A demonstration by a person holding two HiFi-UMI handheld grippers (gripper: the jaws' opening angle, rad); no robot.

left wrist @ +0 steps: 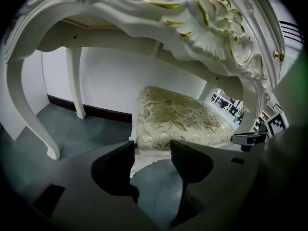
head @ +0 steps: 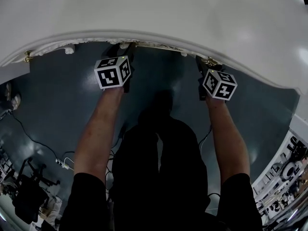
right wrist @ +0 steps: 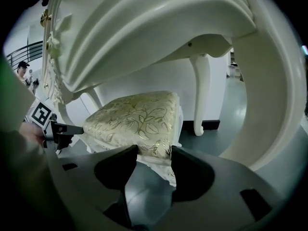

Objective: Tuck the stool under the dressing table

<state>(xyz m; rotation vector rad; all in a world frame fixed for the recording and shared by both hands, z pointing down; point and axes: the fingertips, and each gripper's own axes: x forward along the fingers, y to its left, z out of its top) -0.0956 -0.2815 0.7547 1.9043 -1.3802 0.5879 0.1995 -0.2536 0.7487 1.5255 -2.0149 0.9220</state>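
The stool [left wrist: 183, 117] has a cream cushion with a gold leaf pattern on a white frame. It stands on the dark floor beneath the white carved dressing table [left wrist: 211, 13]. My left gripper [left wrist: 152, 153] is shut on the stool's near left corner. My right gripper [right wrist: 155, 158] is shut on the near right corner of the stool [right wrist: 134, 117]. In the head view the dressing table's top [head: 168, 8] hides the stool and both sets of jaws. Only the marker cubes [head: 113, 72] [head: 219, 84] show at its front edge.
Curved white table legs stand at the left [left wrist: 48, 129] and back [left wrist: 74, 81], another at the right [right wrist: 201, 95]. A white wall with dark skirting [left wrist: 96, 112] closes the back. Cables [head: 29, 138] and clutter lie on the floor at the lower left.
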